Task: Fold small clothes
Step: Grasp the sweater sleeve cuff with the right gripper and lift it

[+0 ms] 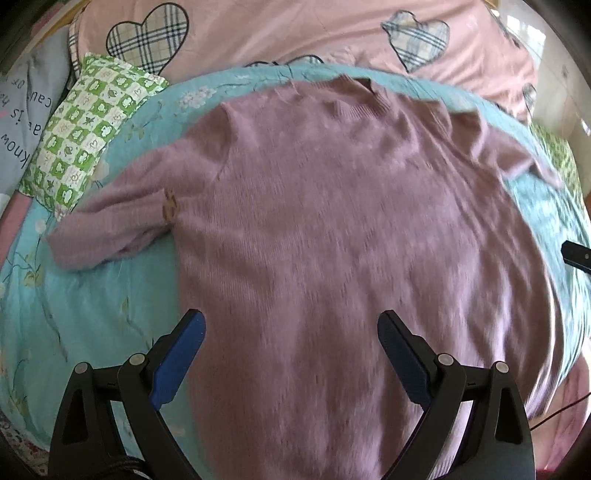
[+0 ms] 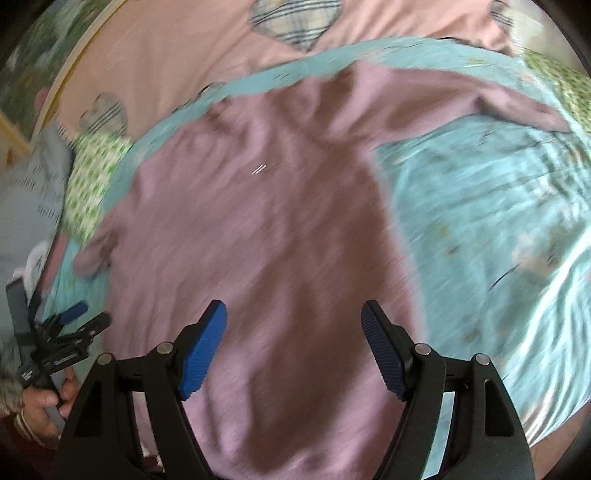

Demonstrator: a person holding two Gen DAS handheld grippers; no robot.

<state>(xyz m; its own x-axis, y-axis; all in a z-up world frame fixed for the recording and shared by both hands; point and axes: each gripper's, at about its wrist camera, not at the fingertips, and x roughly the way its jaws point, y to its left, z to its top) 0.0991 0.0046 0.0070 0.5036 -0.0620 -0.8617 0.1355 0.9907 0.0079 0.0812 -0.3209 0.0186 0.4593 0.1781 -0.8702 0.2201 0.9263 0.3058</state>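
Note:
A mauve knitted sweater lies flat and spread on a turquoise floral bed cover, neck at the far side, both sleeves stretched outward. My left gripper hovers open above the sweater's lower body, nothing between its blue pads. In the right wrist view the same sweater is motion-blurred, with its right sleeve reaching to the upper right. My right gripper is open above the lower body, holding nothing. The left gripper shows at the left edge of that view, held by a hand.
A green-and-white checked pillow lies beside the left sleeve. A pink quilt with plaid hearts covers the far side of the bed. Grey printed fabric sits at the far left. Bare turquoise cover extends right of the sweater.

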